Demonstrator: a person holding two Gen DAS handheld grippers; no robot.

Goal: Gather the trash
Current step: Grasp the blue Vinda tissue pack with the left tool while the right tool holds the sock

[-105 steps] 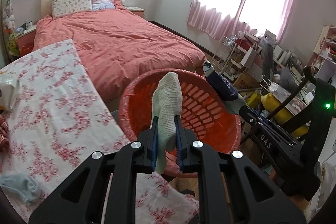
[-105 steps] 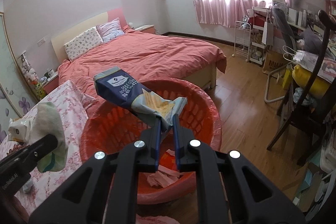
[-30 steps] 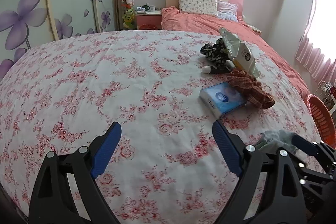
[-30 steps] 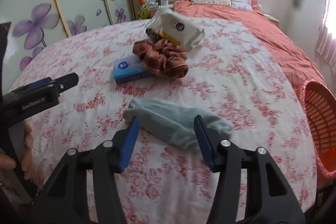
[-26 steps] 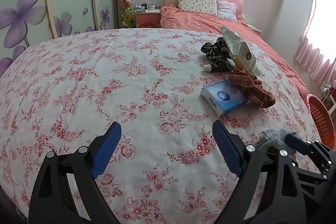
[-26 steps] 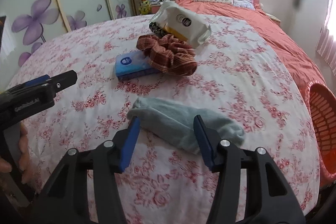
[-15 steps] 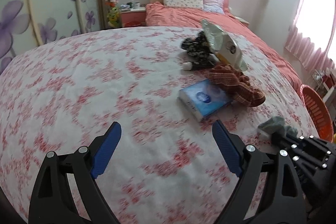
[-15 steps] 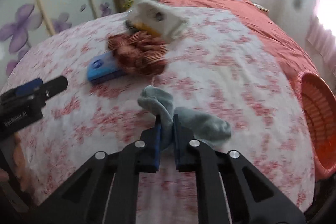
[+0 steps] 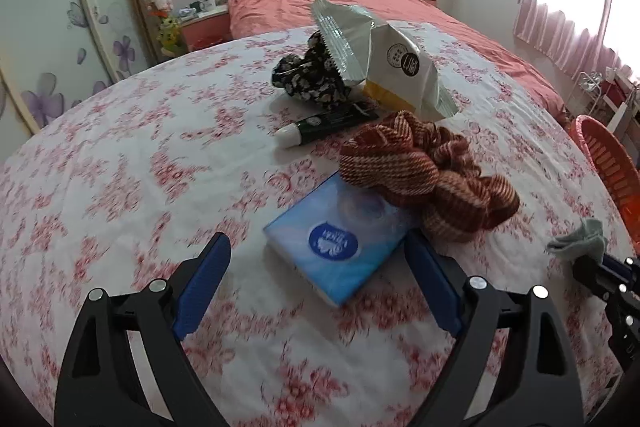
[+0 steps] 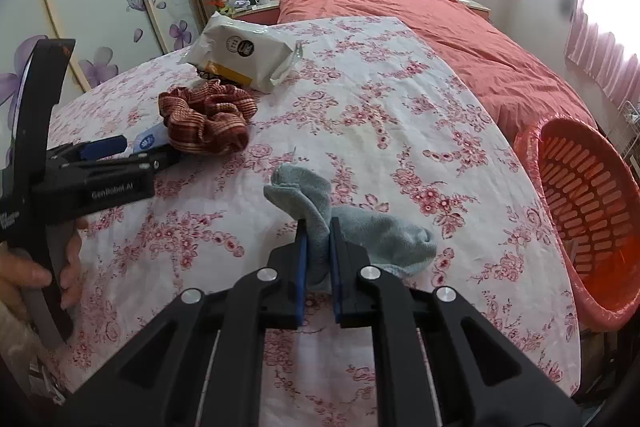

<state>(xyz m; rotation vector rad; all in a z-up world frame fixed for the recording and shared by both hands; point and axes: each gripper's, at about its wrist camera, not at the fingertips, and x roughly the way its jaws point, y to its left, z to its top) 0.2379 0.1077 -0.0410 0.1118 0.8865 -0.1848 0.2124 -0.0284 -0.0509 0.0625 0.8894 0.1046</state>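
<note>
A second ago my right tongs (image 10: pixel 318 259) stood open over the pale blue-grey sock (image 10: pixel 340 227); now they pinch its bunched middle, toe still on the floral sheet (image 10: pixel 380 115). My left tongs (image 9: pixel 316 291) remain spread wide, now nearer the one blue tissue pack (image 9: pixel 340 243), whose round logo I cannot read. Beyond it lie one rust-striped scrunchie (image 9: pixel 424 187), one dark tube with a white cap (image 9: pixel 324 126), one black floral scrunchie (image 9: pixel 312 79) and one silver-white snack bag (image 9: pixel 384 63). The left tongs read "GenRobot.AI". One orange slotted basket (image 10: pixel 588 203) sits off the bed's right edge.
</note>
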